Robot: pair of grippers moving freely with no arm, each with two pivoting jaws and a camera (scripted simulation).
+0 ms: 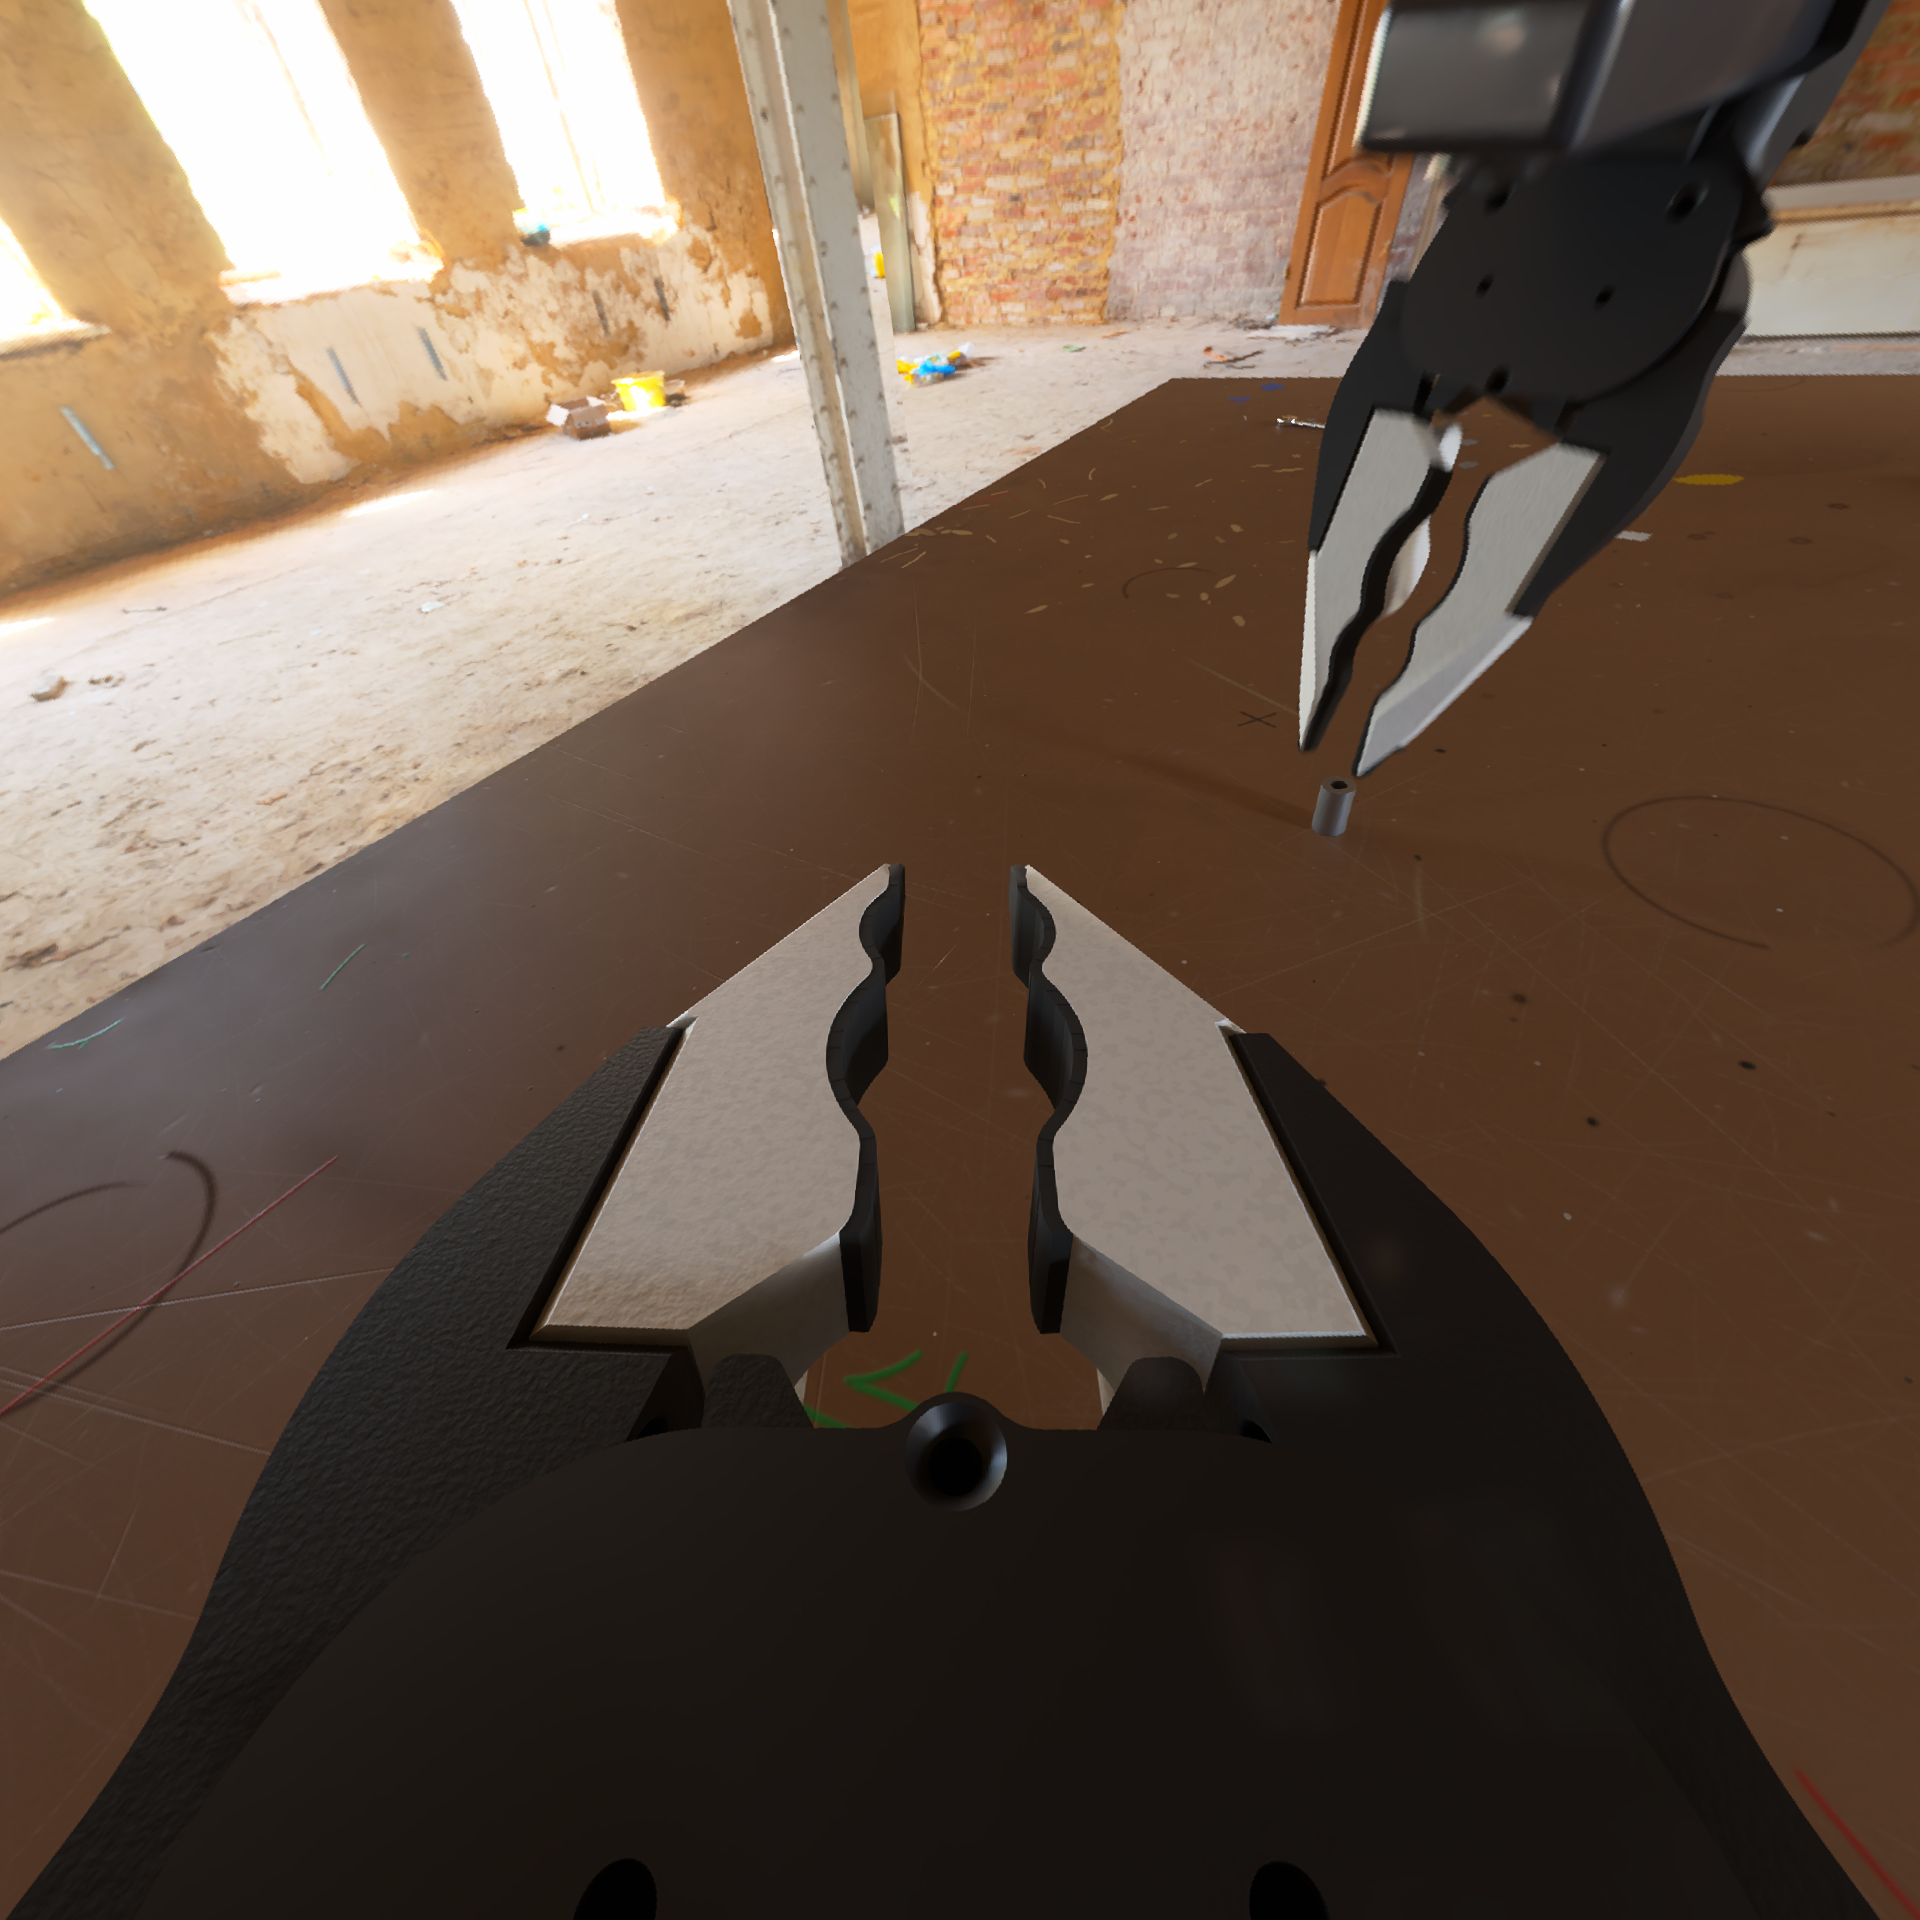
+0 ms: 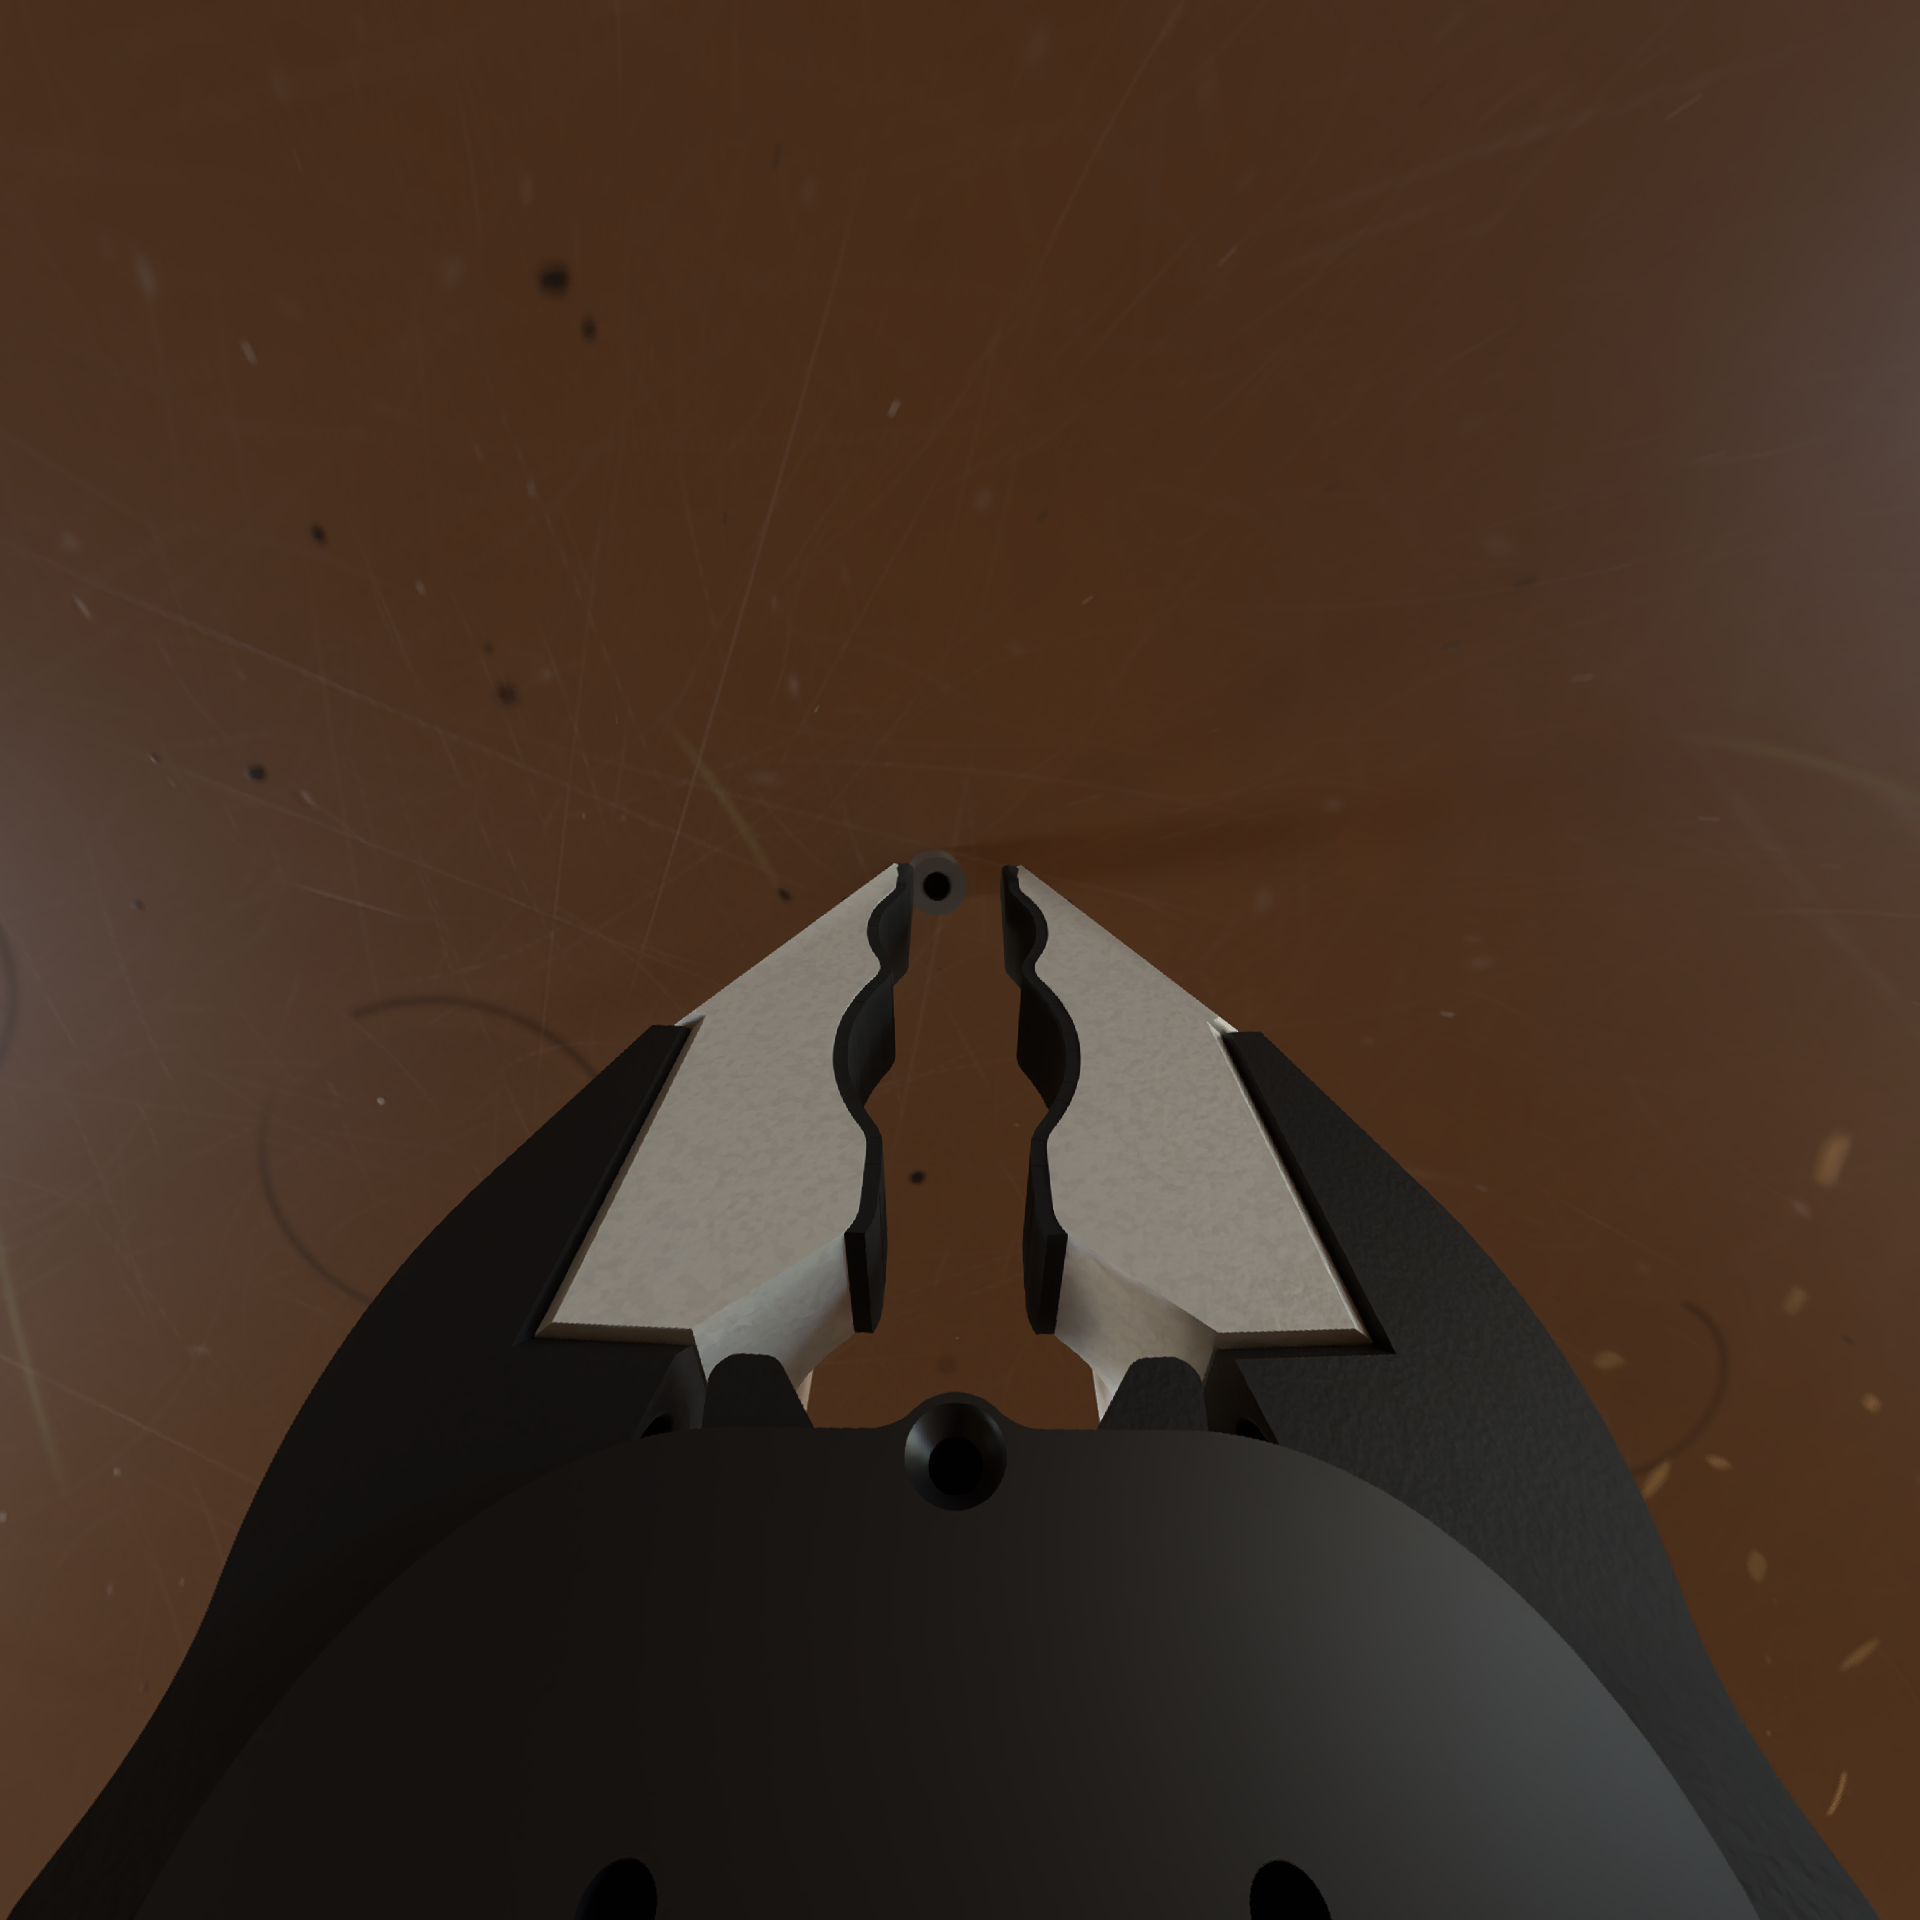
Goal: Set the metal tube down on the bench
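Brown scratched bench (image 1: 1143, 935) in brick-walled room.

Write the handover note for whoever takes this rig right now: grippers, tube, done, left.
Right gripper: open, empty, pointing down just above the metal tube.
Left gripper: open, empty, off to the side over the bench.
Tube: upright on the bench, bore facing up, beside one right fingertip; contact cannot be told.
Done: tube appears set down and released.
Left: probably only to lift the right gripper straight up without knocking the tube.
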